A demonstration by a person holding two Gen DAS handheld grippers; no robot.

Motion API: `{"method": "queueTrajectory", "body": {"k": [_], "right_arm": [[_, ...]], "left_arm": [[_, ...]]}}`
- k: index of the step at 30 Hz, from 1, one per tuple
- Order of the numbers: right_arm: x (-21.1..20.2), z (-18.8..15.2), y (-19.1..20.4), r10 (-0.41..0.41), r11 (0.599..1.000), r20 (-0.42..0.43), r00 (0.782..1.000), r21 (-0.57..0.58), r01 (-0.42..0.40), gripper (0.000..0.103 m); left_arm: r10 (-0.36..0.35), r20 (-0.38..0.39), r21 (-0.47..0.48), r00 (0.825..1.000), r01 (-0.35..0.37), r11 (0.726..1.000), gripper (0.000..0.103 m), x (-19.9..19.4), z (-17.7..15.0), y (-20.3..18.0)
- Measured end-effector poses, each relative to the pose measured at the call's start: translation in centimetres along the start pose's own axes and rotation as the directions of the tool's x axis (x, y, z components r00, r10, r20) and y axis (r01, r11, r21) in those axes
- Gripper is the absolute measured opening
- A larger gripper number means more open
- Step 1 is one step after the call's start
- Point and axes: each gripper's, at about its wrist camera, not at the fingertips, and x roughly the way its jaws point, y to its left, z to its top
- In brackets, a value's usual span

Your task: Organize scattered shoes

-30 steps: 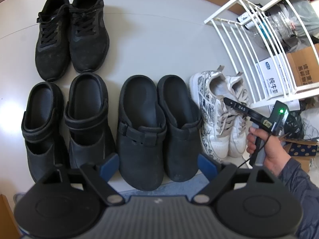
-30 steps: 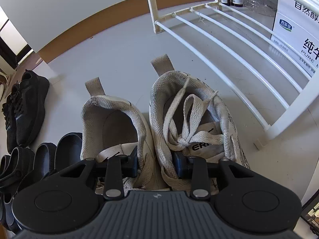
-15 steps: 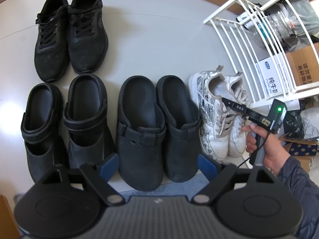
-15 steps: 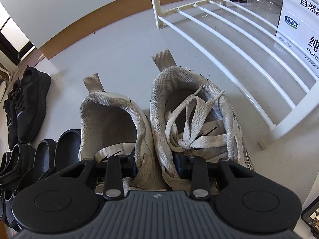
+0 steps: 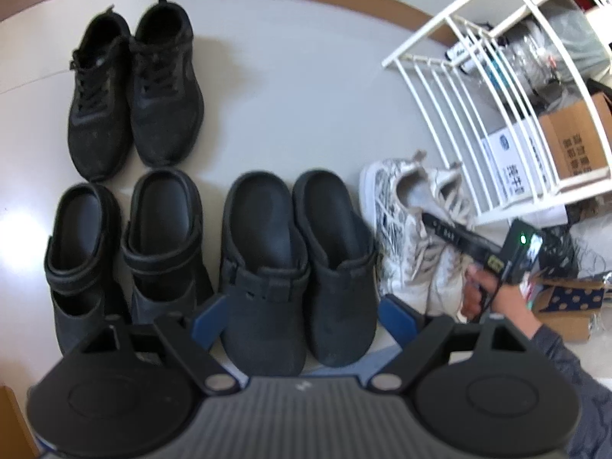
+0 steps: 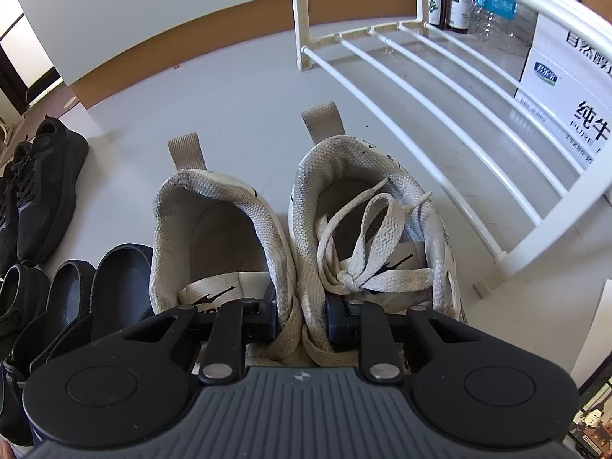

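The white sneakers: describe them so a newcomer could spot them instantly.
Find the white wire rack at the right. On the floor beside it stand the white sneakers, at the end of a row of black clogs. They alone are pale, patterned and laced.

a home entryway: shoes [image 5: 134, 88] lined on the floor beside a white rack [image 6: 440, 114]

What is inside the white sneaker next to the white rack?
Inside the white sneaker lie its loose laces, over the tongue. They cover most of the insole; the toe area cannot be seen.
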Motion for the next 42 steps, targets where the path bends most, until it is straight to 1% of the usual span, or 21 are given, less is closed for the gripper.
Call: {"method": "queueTrajectory", "body": {"k": [4, 12, 17, 19, 29, 34, 37, 42], "right_arm": [[-1.3, 0.2, 0.1, 0.001, 1.0, 0.027, 1.0, -0.001, -0.001, 0.023], [-4.0, 0.9, 0.0, -0.011, 1.0, 0.083, 0.996, 0.006, 0.011, 0.022], [-6.3, 1.5, 0.7, -0.051, 0.999, 0.171, 0.984, 0.013, 0.049, 0.022], [-6.8, 1.8, 0.8, -0.056, 0.998, 0.189, 0.98, 0.021, 0.053, 0.022], [-9.1, 3.6, 0.9, -0.045, 0.997, 0.266, 0.963, 0.072, 0.027, 0.022], [-8.9, 4.4, 1.1, -0.046, 0.995, 0.29, 0.956, 0.099, 0.018, 0.022], [-8.2, 4.8, 1.0, -0.061, 0.991, 0.294, 0.954, 0.132, 0.023, 0.022], [-6.8, 5.3, 0.8, -0.077, 0.984, 0.283, 0.956, 0.175, 0.028, 0.022]], "left_arm": [[0.004, 0.007, -0.004, 1.0, -0.004, 1.0, 0.088, -0.1, 0.0, 0.0], [-0.005, 0.025, 0.022, 1.0, 0.005, 1.0, 0.088, -0.7, -0.2, -1.0], [-0.014, 0.04, 0.033, 0.999, 0.013, 0.999, 0.088, -1.3, -0.6, -1.7], [-0.014, 0.049, 0.036, 0.999, 0.012, 0.999, 0.088, -1.5, -0.8, -1.8], [-0.017, 0.071, 0.021, 0.997, 0.016, 1.0, 0.088, -2.4, -1.5, -1.3], [-0.035, 0.083, 0.012, 0.996, 0.034, 0.999, 0.088, -2.9, -1.6, -1.1], [-0.026, 0.101, 0.007, 0.995, 0.025, 1.0, 0.088, -3.1, -1.5, -0.8], [-0.014, 0.098, -0.026, 0.995, 0.017, 1.0, 0.088, -2.9, -0.8, 0.0]]}}
